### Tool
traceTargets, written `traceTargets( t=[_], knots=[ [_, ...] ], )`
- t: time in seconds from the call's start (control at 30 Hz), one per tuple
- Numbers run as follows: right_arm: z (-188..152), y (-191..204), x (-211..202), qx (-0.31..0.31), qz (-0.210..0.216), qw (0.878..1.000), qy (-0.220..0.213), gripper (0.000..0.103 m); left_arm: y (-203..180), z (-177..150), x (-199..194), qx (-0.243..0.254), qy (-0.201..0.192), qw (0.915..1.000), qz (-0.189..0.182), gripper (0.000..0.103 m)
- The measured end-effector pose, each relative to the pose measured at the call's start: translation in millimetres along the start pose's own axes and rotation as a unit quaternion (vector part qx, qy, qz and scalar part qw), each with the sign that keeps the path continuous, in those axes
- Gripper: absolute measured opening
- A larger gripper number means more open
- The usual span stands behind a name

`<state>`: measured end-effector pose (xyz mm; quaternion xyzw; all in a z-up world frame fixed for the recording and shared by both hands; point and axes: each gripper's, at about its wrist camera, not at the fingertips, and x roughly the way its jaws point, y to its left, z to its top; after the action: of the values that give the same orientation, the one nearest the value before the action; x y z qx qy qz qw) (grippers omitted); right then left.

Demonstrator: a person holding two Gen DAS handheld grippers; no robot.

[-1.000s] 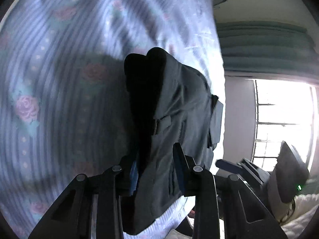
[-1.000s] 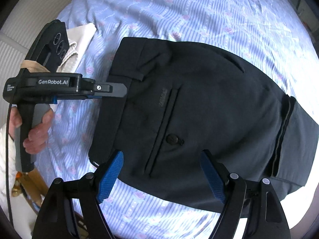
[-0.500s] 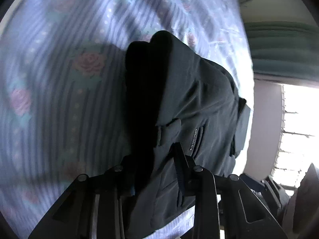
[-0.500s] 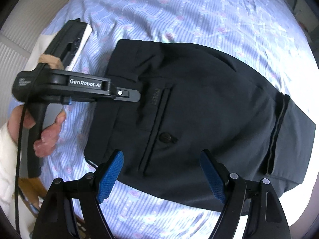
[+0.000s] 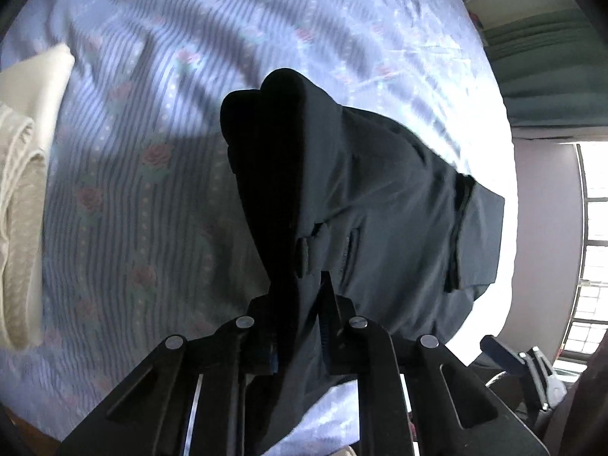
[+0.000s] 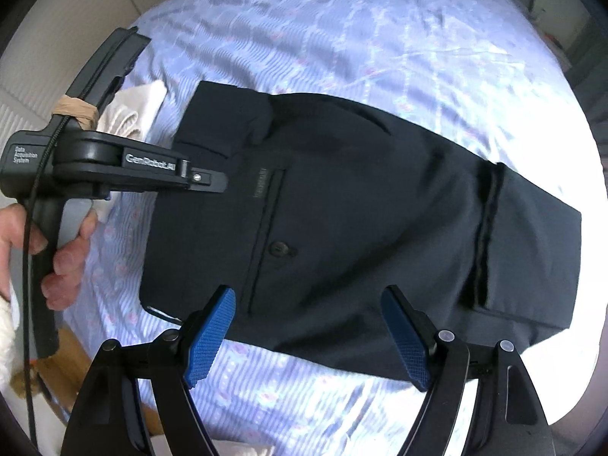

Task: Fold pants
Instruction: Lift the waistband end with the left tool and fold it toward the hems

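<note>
Dark navy pants (image 6: 342,209) lie folded on a blue striped floral bedsheet (image 6: 342,38), back pocket and button up, leg ends doubled over at the right. My left gripper (image 5: 298,300) is shut on the waistband edge of the pants (image 5: 380,209) and lifts it off the sheet; it shows in the right wrist view (image 6: 212,180) at the pants' left edge. My right gripper (image 6: 307,330) is open and empty, hovering above the near edge of the pants.
Cream folded cloth (image 5: 22,174) lies on the sheet at the left, also in the right wrist view (image 6: 133,114). A wooden bed edge (image 6: 64,376) is at lower left. A green curtain (image 5: 551,76) and a bright window (image 5: 592,247) are at the right.
My left gripper has closed tighter on the waistband and moved rightward over the pants, lifting the edge. The right gripper stays open and has barely moved.
</note>
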<state>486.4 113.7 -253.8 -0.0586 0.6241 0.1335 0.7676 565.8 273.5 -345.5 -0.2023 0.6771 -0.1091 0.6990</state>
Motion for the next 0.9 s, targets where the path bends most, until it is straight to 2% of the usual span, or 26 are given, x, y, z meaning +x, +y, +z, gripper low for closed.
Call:
traceTargets(
  t=[0.13,0.3,0.4,0.5,0.67,0.83,0.9],
  knots=[
    [-13.7,-27.6,-22.2,0.031,0.01,0.999,-0.019,0.08,-29.2,-4.7,-23.1,0.006,-0.007,0.9999,0.011,0.016],
    [-34.8,-66.6,-57.5,0.063,0.012,0.997,-0.053,0.08,-84.4,-11.0,-51.6,0.027,-0.019,0.9992,0.024,0.016],
    [-52.2,-99.0,-82.3,0.085,0.009,0.993,-0.085,0.08,-125.1,-13.9,-58.0,0.055,-0.012,0.9969,0.054,0.016],
    [-66.9,-128.2,-100.0,0.104,0.008,0.989,-0.104,0.08,-162.8,-14.7,-59.5,0.062,-0.009,0.9961,0.062,0.016],
    [-87.7,-178.3,-132.0,0.122,0.003,0.983,-0.139,0.08,-224.2,-15.2,-59.6,0.043,-0.023,0.9958,0.077,0.016],
    [-108.0,-233.7,-167.6,0.138,-0.018,0.974,-0.18,0.08,-296.0,-19.7,-44.1,0.043,-0.035,0.9928,0.106,0.017],
    [-117.9,-257.7,-177.8,0.149,-0.021,0.97,-0.192,0.08,-327.4,-20.1,-30.1,0.05,-0.042,0.9895,0.129,0.017]
  ],
)
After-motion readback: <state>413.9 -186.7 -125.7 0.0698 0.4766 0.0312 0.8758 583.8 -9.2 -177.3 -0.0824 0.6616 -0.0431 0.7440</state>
